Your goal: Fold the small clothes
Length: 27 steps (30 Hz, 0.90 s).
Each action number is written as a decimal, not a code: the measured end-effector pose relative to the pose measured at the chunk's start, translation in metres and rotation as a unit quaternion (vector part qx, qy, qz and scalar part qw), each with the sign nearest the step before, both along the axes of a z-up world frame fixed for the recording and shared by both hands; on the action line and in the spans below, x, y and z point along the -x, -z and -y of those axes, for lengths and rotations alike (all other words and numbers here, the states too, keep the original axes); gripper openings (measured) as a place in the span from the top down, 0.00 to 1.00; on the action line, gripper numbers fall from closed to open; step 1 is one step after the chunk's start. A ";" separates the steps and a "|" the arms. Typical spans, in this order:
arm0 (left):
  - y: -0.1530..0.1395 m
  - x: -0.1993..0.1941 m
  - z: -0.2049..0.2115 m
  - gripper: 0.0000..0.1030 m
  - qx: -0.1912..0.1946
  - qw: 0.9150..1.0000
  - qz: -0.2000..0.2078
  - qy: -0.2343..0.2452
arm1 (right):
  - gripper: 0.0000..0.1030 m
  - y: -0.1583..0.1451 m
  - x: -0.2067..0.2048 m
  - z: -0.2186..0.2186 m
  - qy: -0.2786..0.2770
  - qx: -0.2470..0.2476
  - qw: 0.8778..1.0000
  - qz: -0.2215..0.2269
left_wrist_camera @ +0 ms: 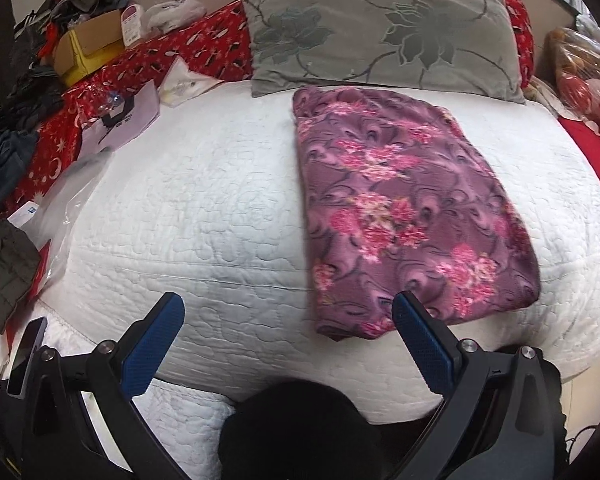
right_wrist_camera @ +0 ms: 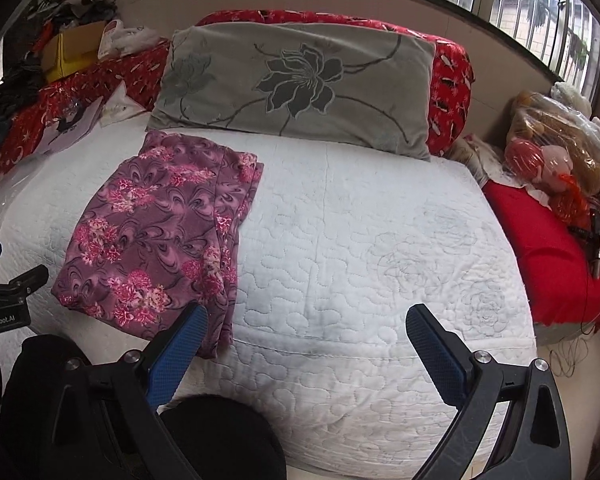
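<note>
On the white quilted bed, the purple floral garment is lying already folded into a long rectangle, its long axis running away from you toward the grey flowered pillow. You are holding the left hand-held gripper with jaws spread wide and empty, and the garment's near edge is sitting just ahead of its right-side finger, so from this hand the cloth lies forward and to the right. You are holding the right hand-held gripper equally wide and empty; from it the garment lies forward and to the left, its near corner just beside the left-side finger. Both hands look about equally near, one flanking each near corner, which suits a lengthwise fold toward the pillow.
</note>
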<state>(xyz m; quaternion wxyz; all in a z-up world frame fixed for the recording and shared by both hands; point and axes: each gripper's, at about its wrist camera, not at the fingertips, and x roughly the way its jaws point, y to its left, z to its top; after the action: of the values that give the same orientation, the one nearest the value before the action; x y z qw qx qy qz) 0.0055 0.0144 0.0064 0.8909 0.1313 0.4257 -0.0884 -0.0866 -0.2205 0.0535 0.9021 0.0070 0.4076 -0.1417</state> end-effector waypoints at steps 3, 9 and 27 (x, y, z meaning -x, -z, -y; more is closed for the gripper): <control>-0.002 0.005 0.004 0.00 0.001 1.000 0.002 0.006 | 0.03 -0.001 0.004 0.001 0.001 -0.002 1.000 0.004; -0.006 0.011 0.007 0.00 0.009 1.000 0.003 0.017 | 0.03 -0.003 0.008 0.001 0.003 0.000 1.000 0.009; -0.014 0.024 0.022 0.00 0.026 0.998 -0.007 0.059 | 0.03 -0.005 0.009 0.007 0.007 -0.016 1.000 0.009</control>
<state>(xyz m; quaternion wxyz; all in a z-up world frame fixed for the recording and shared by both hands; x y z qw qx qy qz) -0.0180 -0.0075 0.0208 0.8844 0.1321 0.4206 -0.1531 -0.0951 -0.2274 0.0581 0.9045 0.0259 0.4016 -0.1411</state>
